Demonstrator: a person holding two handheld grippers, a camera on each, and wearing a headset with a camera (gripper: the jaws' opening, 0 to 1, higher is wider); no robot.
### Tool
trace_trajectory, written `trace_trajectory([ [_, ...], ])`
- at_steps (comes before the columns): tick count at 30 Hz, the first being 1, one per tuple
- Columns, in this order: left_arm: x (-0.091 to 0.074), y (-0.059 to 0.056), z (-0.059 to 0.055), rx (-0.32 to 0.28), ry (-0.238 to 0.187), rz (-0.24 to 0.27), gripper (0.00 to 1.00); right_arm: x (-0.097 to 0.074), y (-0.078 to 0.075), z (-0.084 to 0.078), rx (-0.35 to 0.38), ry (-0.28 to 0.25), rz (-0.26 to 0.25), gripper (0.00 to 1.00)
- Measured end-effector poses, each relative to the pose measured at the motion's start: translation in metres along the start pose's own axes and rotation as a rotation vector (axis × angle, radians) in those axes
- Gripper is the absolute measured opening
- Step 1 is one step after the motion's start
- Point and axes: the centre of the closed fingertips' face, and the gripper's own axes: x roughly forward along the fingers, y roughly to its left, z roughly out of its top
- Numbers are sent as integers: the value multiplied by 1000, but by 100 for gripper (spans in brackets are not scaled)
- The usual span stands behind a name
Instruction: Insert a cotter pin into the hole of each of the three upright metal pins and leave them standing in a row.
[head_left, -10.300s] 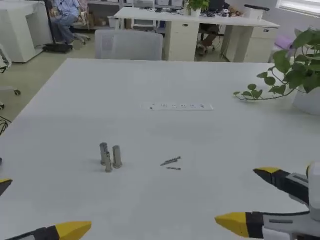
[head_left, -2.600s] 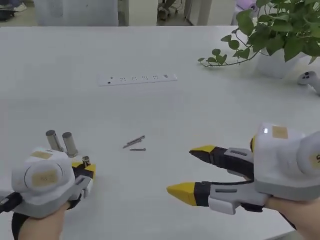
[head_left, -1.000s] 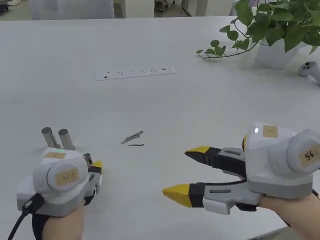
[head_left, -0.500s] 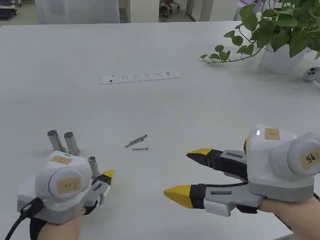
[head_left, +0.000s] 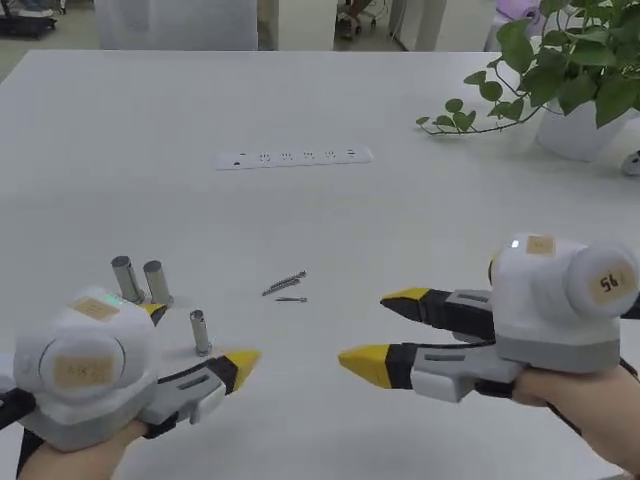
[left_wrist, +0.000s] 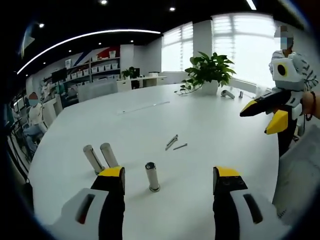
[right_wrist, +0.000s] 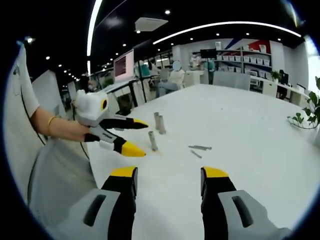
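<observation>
Three grey metal pins (head_left: 155, 283) are seen upright but unpinned on the white worktop (head_left: 350, 220), thin steel cotter pins (head_left: 287, 286) lying loose nearby, yellow-tipped left tongs (left_wrist: 170, 172) and right tongs (head_left: 378, 327) held wide open, empty.

A wide white table (head_left: 420, 110) carries a power strip (head_left: 293, 158) near its middle and a leafy plant (head_left: 570, 60) in a white pot (head_left: 575, 135) by its right edge. A grey chair (head_left: 175, 22) stands beyond the far edge. Bright windows (left_wrist: 235, 35) line one wall and shelves (left_wrist: 97, 67) another. Strip lights (left_wrist: 90, 37) cross the dark ceiling.
</observation>
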Motion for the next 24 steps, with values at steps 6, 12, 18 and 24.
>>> trace_trajectory([
  [6,-12,-9,8,29,-24,-65,83,7,-9,6,-2,19,5,50],
  [12,-21,-10,15,21,-46,-90,92,17,-17,10,-24,51,17,46],
  [18,-31,-9,16,21,-51,-105,99,28,-18,11,-62,96,37,44],
  [24,-40,-7,17,-14,-71,-113,99,40,-22,12,-97,141,56,42],
])
